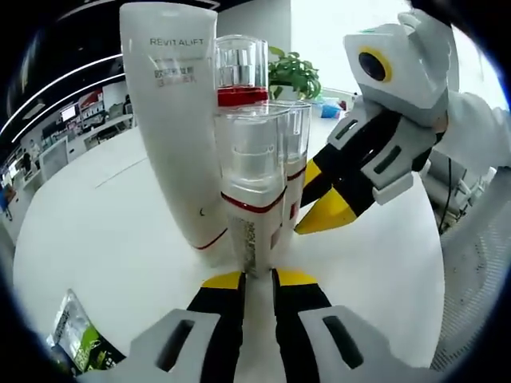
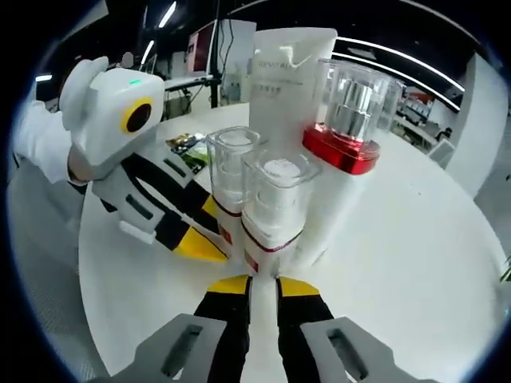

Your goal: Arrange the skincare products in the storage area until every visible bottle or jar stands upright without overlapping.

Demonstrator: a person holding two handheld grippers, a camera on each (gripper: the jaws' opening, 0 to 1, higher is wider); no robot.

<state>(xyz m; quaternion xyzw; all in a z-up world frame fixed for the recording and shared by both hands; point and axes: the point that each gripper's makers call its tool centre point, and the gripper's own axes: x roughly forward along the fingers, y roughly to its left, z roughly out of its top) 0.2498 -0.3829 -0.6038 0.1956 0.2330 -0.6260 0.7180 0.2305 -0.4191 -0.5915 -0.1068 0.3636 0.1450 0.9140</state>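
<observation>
on the white table (image 1: 104, 231) we count four upright containers in one tight cluster: a white revitalift tube (image 1: 172, 120), a red-collared pump bottle (image 1: 239, 76) with a clear cap, and two small clear-capped pump bottles (image 1: 254, 191) with white pumps inside, side by side. we see our left tongs (image 1: 257, 279) narrow, tips just before the nearest small bottle. our right tongs (image 2: 262, 286) are likewise narrow. a green sachet (image 1: 76, 339) lies apart.

A shop or showroom: lit display shelves (image 1: 80, 120) line the dark wall, strip ceiling lights (image 2: 399, 56) overhead, round white table (image 1: 104, 231) in front.
</observation>
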